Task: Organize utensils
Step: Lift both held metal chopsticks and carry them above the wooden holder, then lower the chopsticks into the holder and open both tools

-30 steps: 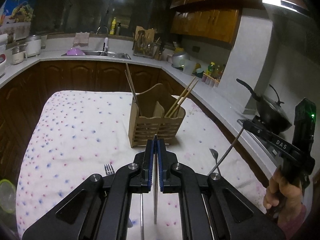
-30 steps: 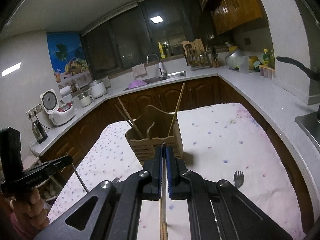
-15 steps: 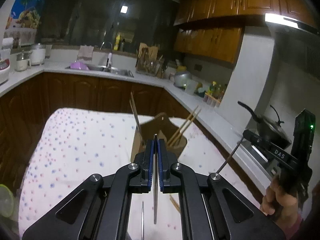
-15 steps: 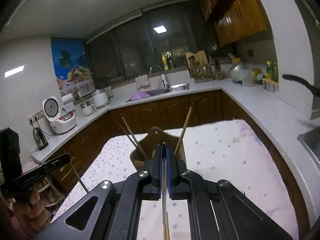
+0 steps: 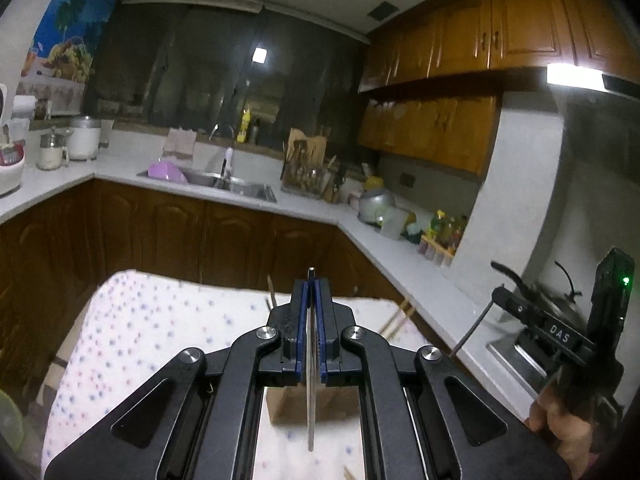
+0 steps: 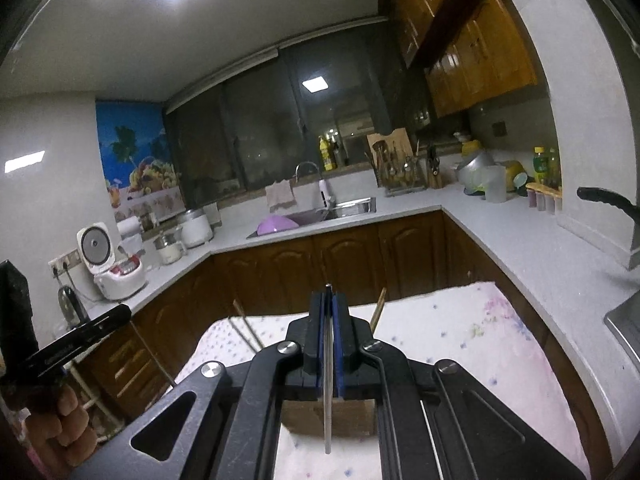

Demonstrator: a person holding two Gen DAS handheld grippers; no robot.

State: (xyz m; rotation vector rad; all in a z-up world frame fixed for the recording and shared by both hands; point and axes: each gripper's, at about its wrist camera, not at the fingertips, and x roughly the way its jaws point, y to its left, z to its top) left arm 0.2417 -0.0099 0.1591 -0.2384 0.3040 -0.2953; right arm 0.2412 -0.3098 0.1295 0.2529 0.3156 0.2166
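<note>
Left tool [image 5: 311,292] clamped tight on a thin metal utensil handle [image 5: 310,408], right tool [image 6: 328,300] likewise pinching a metal utensil stem [image 6: 327,412]. Both held above the wooden utensil holder [image 6: 304,420] on the dotted-cloth table [image 5: 160,320], chopsticks [image 5: 398,316] poking out of the holder

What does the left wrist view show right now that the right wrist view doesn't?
Only the left wrist view shows the right hand-held gripper off to its right, a thin rod angling down from it, with the black pan behind.

Only the right wrist view shows the white rice cooker on the counter, and the left hand-held gripper seen from outside.

Both show the sink, the speckled tablecloth, the wooden holder mostly hidden behind the fingers, chopstick tips above it, and each camera's own jaws shut on a thin metal utensil.
</note>
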